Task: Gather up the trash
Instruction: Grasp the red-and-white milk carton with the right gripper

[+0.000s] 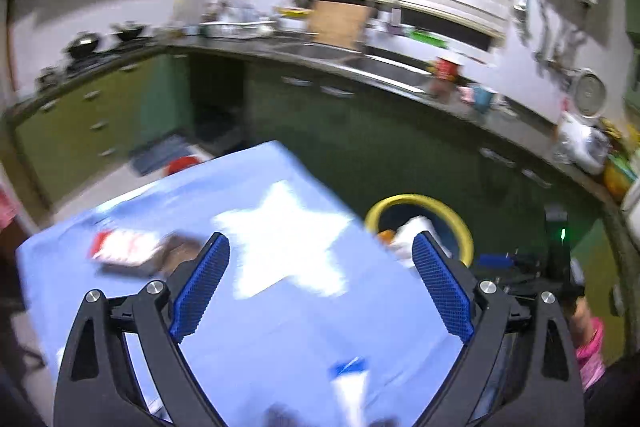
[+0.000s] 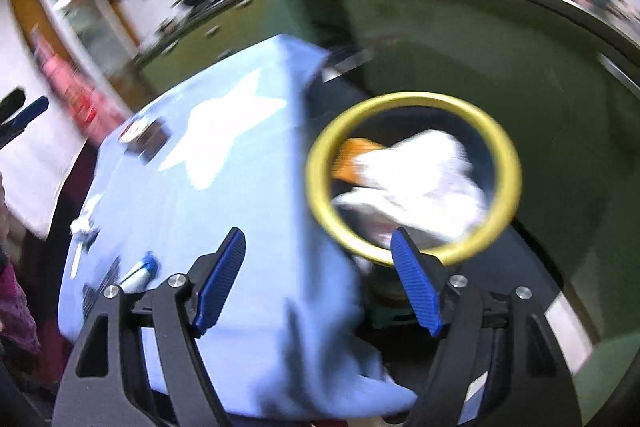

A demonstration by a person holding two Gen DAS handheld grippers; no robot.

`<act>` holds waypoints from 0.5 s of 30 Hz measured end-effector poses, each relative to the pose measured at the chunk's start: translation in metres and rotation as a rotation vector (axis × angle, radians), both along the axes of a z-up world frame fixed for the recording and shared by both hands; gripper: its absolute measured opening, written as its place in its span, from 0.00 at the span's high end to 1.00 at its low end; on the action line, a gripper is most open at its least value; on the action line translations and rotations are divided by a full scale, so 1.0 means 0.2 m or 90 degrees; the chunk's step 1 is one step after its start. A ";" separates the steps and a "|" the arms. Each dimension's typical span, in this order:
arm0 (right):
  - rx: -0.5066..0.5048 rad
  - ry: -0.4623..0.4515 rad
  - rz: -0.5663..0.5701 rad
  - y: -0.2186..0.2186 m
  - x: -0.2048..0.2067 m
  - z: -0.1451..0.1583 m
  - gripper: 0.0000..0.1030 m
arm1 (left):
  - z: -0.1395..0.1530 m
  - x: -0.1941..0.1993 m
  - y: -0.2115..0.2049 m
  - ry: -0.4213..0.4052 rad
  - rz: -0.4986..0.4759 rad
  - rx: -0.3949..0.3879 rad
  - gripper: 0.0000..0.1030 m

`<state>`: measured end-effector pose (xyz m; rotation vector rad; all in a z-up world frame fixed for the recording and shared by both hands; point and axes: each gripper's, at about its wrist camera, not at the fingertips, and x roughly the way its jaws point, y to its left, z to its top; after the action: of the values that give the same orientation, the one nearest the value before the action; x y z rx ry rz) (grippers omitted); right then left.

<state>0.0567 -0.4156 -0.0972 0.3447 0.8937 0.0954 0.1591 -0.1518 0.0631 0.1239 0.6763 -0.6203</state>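
Note:
A table under a light blue cloth point(image 1: 280, 327) with a white star carries a red, white and brown wrapper point(image 1: 128, 247) at its far left and a blue-and-white pen-like item point(image 1: 348, 371) near me. My left gripper point(image 1: 320, 239) hovers open and empty over the cloth. Right of the table stands a yellow-rimmed bin point(image 1: 400, 198) holding white crumpled paper and an orange scrap. In the right wrist view my right gripper point(image 2: 318, 233) is open and empty above the table's edge, beside the bin point(image 2: 320, 163). White paper point(image 2: 420, 183), the wrapper point(image 2: 144, 137) and the pen-like item point(image 2: 140, 271) show there too.
Green kitchen cabinets point(image 1: 360, 131) and a dark counter with a sink point(image 1: 320, 51) run behind the table. Pots sit on a stove point(image 1: 84, 47) at the left. A small white crumple point(image 2: 84, 223) lies at the cloth's left edge. A pink sleeve point(image 1: 588, 347) shows at the right.

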 end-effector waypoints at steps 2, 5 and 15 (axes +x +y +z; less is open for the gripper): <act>-0.009 0.003 0.059 0.13 0.12 0.02 0.31 | -0.03 -0.06 0.19 -0.007 0.047 -0.001 0.11; -0.027 0.004 0.181 0.40 0.36 0.07 0.31 | -0.09 -0.12 0.49 0.008 0.103 -0.029 0.09; -0.114 -0.066 0.522 1.34 1.14 0.25 0.20 | -0.30 -0.15 1.09 0.060 0.229 -0.083 0.07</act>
<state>0.2847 -0.1468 -0.0472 -0.2106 0.8866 0.7762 0.1287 0.0653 0.0037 -0.1470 0.7264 -0.3239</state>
